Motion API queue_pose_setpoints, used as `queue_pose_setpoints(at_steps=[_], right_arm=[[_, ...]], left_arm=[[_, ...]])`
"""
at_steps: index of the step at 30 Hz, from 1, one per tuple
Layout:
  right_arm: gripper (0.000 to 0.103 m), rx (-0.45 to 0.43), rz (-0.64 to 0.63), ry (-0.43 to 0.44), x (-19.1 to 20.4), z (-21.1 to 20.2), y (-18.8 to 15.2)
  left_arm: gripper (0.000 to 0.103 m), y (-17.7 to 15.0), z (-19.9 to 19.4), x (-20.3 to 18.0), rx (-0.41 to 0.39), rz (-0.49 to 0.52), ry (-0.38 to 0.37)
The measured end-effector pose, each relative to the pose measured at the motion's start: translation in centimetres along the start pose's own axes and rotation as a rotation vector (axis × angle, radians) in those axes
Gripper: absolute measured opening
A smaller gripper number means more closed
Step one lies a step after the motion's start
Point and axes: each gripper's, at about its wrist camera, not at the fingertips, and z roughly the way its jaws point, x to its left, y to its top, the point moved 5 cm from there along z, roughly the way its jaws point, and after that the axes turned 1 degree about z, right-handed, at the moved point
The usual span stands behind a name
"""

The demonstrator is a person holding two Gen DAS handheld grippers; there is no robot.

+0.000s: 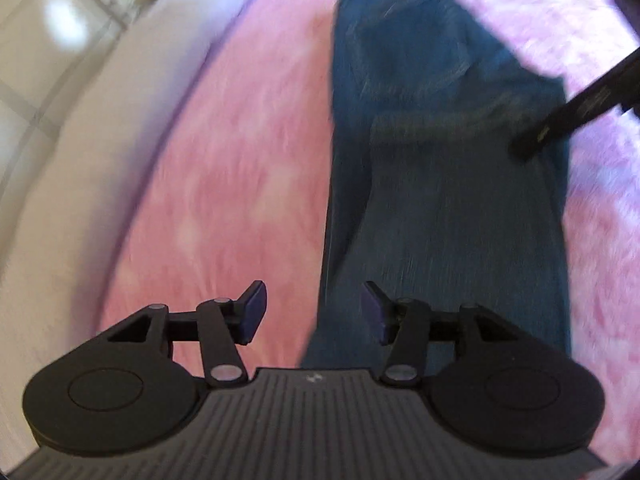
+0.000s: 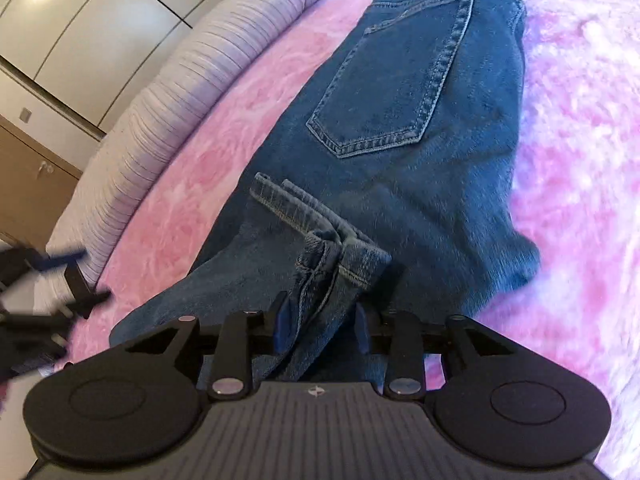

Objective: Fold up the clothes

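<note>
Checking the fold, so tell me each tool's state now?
Left tool: open, empty.
Right tool: open, jeans hem between its pads.

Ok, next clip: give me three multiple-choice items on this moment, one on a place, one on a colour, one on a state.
1. Where do the hem ends of the jeans lie?
A. Folded back on top of the jeans
B. Hanging off the bed
C. On the floor

2. What colour is the fluffy blanket under the jeans?
A. Green
B. Pink
C. Grey

3. How is the left hand-held gripper?
A. Shut on the jeans
B. Shut on the blanket
C. Open, holding nothing

Key: 1 A, the stitched hems rest on the denim below the back pocket; 2 B, pink pile surrounds the jeans; 3 C, a clear gap shows between its pads, with only blanket and denim below.
</note>
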Motion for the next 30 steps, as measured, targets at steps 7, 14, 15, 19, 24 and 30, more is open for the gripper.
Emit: queue_pose_setpoints(at_steps=[7,14,15,19,24,30], right_arm=[[0.021,0.001,-0.103,-0.058,0.8,1.1,1.0],[0.047,-0.036,-0.074,-0.13,0.9,-2.5,-0.5],[0.051,-0.045,-0.058,-0.15,1.1,-3.5,-1.0],[0.053,-0.046,-0.176,-0.2,4.8,-6.3,-5.3],[0.055,-0.027,-0.628,-0.165,15.1,-5.9,-14.1],[0.058,-0.022,-1.087,-0.252,22.2,0.7,-23.0]], left_arm=[[0.055,-5.1,0.7,3.7,0.1,-0.396,-0.113],[0.055,-5.8,2.1,5.9,0.106,-0.657,-0.263],[0.055,-6.1,2.1,6.3,0.104,-0.691,-0.291],[0.052,-7.5,2.2,8.1,0.086,-0.785,-0.359],[0.053,-7.7,-1.2,8.1,-0.05,-0.357,-0.17],[0.065,-10.3,-3.4,3.2,-0.179,0.234,-0.069]])
